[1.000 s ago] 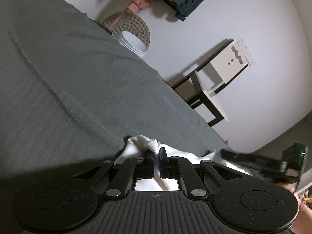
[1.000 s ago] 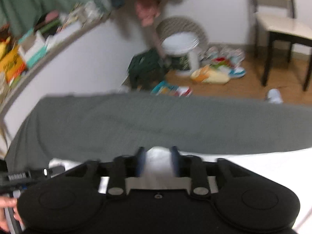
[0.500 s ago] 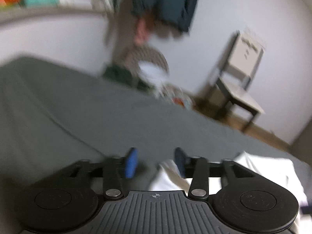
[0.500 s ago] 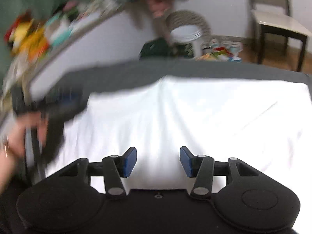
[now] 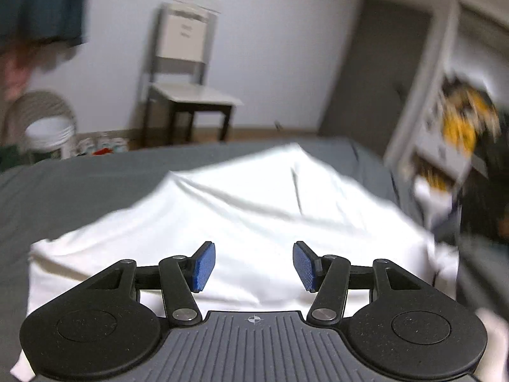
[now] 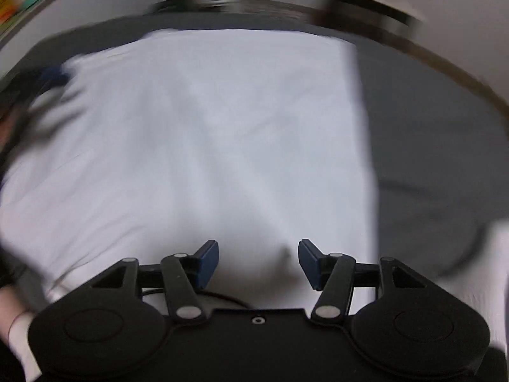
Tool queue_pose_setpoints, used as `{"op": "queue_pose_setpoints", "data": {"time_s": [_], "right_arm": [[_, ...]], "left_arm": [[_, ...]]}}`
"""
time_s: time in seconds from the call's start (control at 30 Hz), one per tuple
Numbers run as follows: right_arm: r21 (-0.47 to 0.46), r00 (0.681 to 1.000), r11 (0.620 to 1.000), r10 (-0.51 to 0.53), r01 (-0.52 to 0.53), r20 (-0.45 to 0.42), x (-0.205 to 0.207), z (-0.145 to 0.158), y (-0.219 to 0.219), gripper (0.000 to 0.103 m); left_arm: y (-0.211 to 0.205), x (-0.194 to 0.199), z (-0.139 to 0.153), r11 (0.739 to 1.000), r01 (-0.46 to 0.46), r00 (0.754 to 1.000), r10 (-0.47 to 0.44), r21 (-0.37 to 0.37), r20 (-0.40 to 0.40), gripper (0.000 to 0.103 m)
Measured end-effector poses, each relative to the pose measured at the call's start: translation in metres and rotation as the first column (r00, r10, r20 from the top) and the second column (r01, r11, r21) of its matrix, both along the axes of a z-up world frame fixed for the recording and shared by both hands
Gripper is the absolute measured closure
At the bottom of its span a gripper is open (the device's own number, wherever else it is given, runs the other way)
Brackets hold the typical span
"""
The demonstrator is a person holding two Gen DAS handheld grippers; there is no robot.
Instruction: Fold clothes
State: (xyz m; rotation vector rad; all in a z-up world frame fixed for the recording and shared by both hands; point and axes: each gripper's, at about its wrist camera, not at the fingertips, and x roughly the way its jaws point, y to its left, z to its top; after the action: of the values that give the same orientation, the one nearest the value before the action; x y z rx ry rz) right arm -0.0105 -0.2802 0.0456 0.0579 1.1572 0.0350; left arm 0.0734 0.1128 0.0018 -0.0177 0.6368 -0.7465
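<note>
- My left gripper (image 5: 254, 267) shows at the bottom centre of its frame with the blue fingers (image 5: 203, 267) spread wide and nothing between them.
- My right gripper (image 6: 258, 264) sits the same way at the bottom centre of its own frame, fingers (image 6: 208, 262) parted and empty.
- Just beyond both sets of fingers lies the white garment (image 5: 254, 210), filling the lower middle of the left frame; I see soft creases across it and one dark fold line toward its upper right.
- In the right frame the white garment (image 6: 197, 146) fills most of the middle, its right edge running straight down the right half; that view is motion-blurred, so fine folds are hard to read.
- The garment rests on a grey bed cover (image 5: 79, 184), which shows along the left and behind the cloth in the left frame and to the right of the cloth (image 6: 429, 146) in the right frame.
- At the lower left of the right frame I catch part of a hand (image 6: 12, 315), blurred.
- Farther back in the left frame, a chair (image 5: 184, 95) stands against the wall at upper centre, a white bucket (image 5: 51, 133) sits at the left edge, and a blurred shelf unit (image 5: 445, 121) fills the right side.
</note>
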Motion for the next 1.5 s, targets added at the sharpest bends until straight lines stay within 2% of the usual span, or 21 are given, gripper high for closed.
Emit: {"op": "queue_pose_setpoints", "data": {"time_s": [0.07, 0.13, 0.17, 0.23, 0.27, 0.3, 0.33, 0.4, 0.47, 0.63, 0.7, 0.77, 0.83, 0.9, 1.07, 1.2, 1.27, 1.33, 1.4, 1.43, 1.5], "right_arm": [[0.129, 0.994, 0.986, -0.107, 0.106, 0.003, 0.002, -0.007, -0.023, 0.053], [0.218, 0.987, 0.963, -0.161, 0.157, -0.001, 0.005, -0.016, -0.033, 0.053], [0.228, 0.988, 0.961, -0.157, 0.154, -0.006, 0.006, -0.020, -0.033, 0.055], [0.209, 0.994, 0.972, -0.109, 0.111, -0.024, 0.009, -0.033, -0.023, 0.063], [0.190, 0.996, 0.978, -0.083, 0.088, -0.035, 0.010, -0.040, -0.017, 0.075], [0.160, 0.997, 0.984, -0.068, 0.073, -0.036, 0.012, -0.045, -0.013, 0.092], [0.126, 0.996, 0.989, -0.081, 0.083, -0.027, 0.013, -0.048, -0.013, 0.094], [0.144, 0.990, 0.980, -0.138, 0.139, -0.018, 0.013, -0.049, -0.018, 0.094], [0.127, 0.988, 0.980, -0.153, 0.152, -0.008, 0.013, -0.048, -0.014, 0.094], [0.100, 0.982, 0.977, -0.189, 0.186, 0.019, 0.008, -0.030, -0.007, 0.080], [0.106, 0.982, 0.978, -0.184, 0.179, 0.047, 0.001, -0.016, -0.005, 0.062], [0.124, 0.983, 0.981, -0.163, 0.152, 0.089, -0.001, 0.000, 0.000, 0.052], [0.143, 0.983, 0.983, -0.133, 0.114, 0.128, -0.004, 0.013, 0.010, 0.046], [0.160, 0.982, 0.985, -0.088, 0.061, 0.165, -0.007, 0.026, 0.028, 0.035], [0.197, 0.976, 0.978, 0.027, -0.071, 0.218, -0.010, 0.051, 0.070, 0.029], [0.179, 0.948, 0.970, 0.107, -0.165, 0.299, -0.037, 0.074, 0.088, 0.019], [0.164, 0.933, 0.966, 0.139, -0.202, 0.331, -0.053, 0.087, 0.091, 0.019], [0.165, 0.920, 0.964, 0.138, -0.210, 0.366, -0.063, 0.100, 0.089, 0.018], [0.169, 0.908, 0.963, 0.126, -0.208, 0.399, -0.072, 0.111, 0.087, 0.015], [0.184, 0.899, 0.961, 0.110, -0.205, 0.423, -0.076, 0.118, 0.084, 0.015], [0.214, 0.879, 0.956, 0.078, -0.199, 0.470, -0.084, 0.132, 0.078, 0.013]], "left_arm": [[-0.010, -0.005, -0.003, 0.997, 0.042, 0.999, -0.043, 0.066, 0.009, 0.048], [-0.021, -0.009, -0.006, 0.988, 0.084, 0.996, -0.086, 0.132, 0.016, 0.048], [-0.026, -0.012, -0.008, 0.981, 0.104, 0.994, -0.108, 0.165, 0.018, 0.048], [-0.026, -0.016, -0.013, 0.976, 0.094, 0.995, -0.100, 0.194, 0.019, 0.048], [-0.025, -0.016, -0.014, 0.976, 0.083, 0.996, -0.088, 0.200, 0.016, 0.048], [-0.024, -0.013, -0.014, 0.977, 0.072, 0.997, -0.075, 0.201, 0.009, 0.048], [-0.022, -0.013, -0.015, 0.978, 0.060, 0.998, -0.061, 0.200, 0.000, 0.048], [-0.015, -0.013, -0.022, 0.979, 0.040, 0.999, -0.038, 0.201, -0.017, 0.048], [-0.012, -0.013, -0.030, 0.980, 0.040, 0.999, -0.037, 0.197, -0.018, 0.048], [-0.015, -0.020, -0.031, 0.969, 0.059, 0.998, -0.063, 0.241, 0.009, 0.048], [-0.016, -0.023, -0.030, 0.965, 0.063, 0.997, -0.072, 0.255, 0.024, 0.048], [-0.015, -0.025, -0.029, 0.965, 0.061, 0.997, -0.072, 0.254, 0.032, 0.048], [-0.014, -0.026, -0.027, 0.966, 0.060, 0.997, -0.072, 0.253, 0.041, 0.048], [-0.011, -0.027, -0.024, 0.969, 0.044, 0.997, -0.059, 0.243, 0.054, 0.048], [0.000, -0.045, -0.018, 0.964, -0.049, 0.985, 0.004, 0.262, 0.170, 0.048], [0.015, -0.070, -0.008, 0.947, -0.170, 0.963, 0.102, 0.272, 0.249, 0.048], [0.022, -0.085, 0.003, 0.930, -0.230, 0.946, 0.144, 0.288, 0.291, 0.048], [0.026, -0.099, 0.018, 0.898, -0.304, 0.917, 0.186, 0.318, 0.353, 0.046], [0.028, -0.110, 0.040, 0.864, -0.388, 0.873, 0.234, 0.319, 0.429, 0.025], [0.028, -0.117, 0.054, 0.850, -0.429, 0.843, 0.257, 0.304, 0.472, 0.023], [0.026, -0.127, 0.086, 0.837, -0.479, 0.803, 0.296, 0.265, 0.517, 0.021]]}}
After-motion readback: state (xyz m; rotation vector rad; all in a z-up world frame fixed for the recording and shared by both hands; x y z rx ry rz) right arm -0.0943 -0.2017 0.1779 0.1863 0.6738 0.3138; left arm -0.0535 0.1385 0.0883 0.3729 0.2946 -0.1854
